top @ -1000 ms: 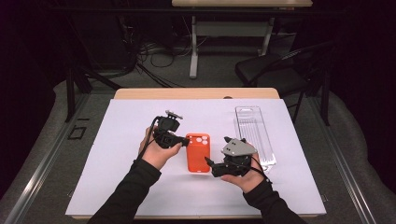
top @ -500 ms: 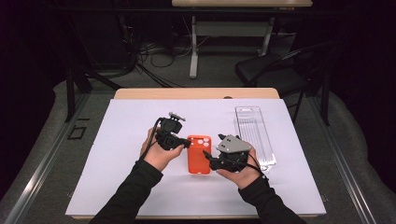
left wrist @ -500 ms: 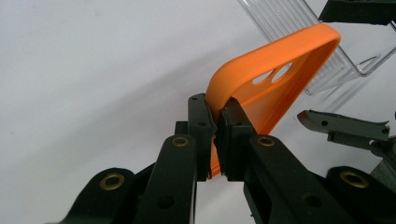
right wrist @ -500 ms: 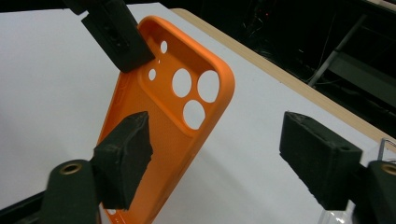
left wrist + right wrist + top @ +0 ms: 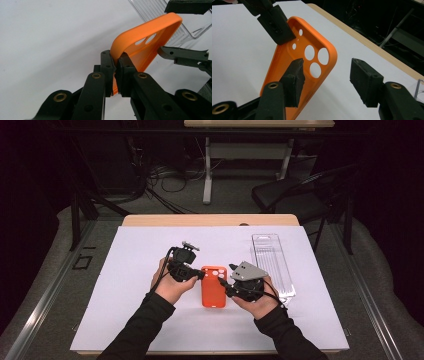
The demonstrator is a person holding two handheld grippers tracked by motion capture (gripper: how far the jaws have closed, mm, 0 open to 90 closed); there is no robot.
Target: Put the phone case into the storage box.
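Gripping the orange phone case (image 5: 147, 40) by its left edge, the left gripper (image 5: 115, 75) has its jaws clamped shut on the rim, holding it at table centre. The case's long axis runs from 12 to 6 o'clock. At its 3 o'clock side, the right gripper (image 5: 324, 80) stands with jaws apart, straddling the right rim and not yet closed on it.

orange soft-looking plastic phone case (image 5: 294, 82): we see smooth, matt, rubbery finish
clear ribbed plastic tray (image 5: 272, 262): glossy, see-through
white table cover (image 5: 125, 315): we read it as matt, smooth, paper-like
light wooden table edge (image 5: 210, 220): smooth
black gripper pads (image 5: 364, 81): rough, foam-like
black gripper arms with brass rivets (image 5: 96, 95): semi-matt plastic, we think
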